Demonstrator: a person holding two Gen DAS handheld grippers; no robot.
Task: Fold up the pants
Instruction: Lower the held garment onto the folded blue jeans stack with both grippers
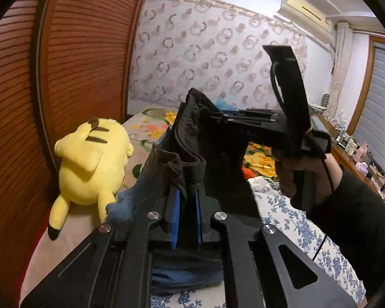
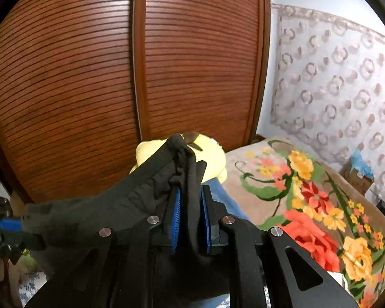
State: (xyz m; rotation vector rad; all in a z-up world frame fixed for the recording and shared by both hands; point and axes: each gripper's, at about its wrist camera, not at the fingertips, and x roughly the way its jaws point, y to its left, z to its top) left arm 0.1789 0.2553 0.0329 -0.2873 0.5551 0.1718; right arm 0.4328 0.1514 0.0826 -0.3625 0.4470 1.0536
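Observation:
Black pants point(image 1: 192, 128) hang stretched between my two grippers above the bed. My left gripper point(image 1: 187, 190) is shut on a bunched edge of the cloth, which rises above its blue pads point(image 1: 176, 205). In the left wrist view a gloved hand point(image 1: 295, 177) holds my right gripper point(image 1: 218, 116), whose fingers reach into the same cloth. In the right wrist view my right gripper point(image 2: 190, 187) has a thick fold of the black pants point(image 2: 102, 205) filling the gap between its blue pads point(image 2: 175, 220). The left gripper point(image 2: 10, 224) shows at the far left edge.
A yellow plush toy point(image 1: 89, 164) lies on the bed beside the brown slatted wardrobe point(image 2: 77, 77). Blue denim clothing point(image 1: 187, 274) lies under the grippers. A floral blanket point(image 2: 308, 205) covers the far bed; a blue-flowered sheet point(image 1: 290, 220) lies to the right. A cluttered desk point(image 1: 359, 154) stands beyond.

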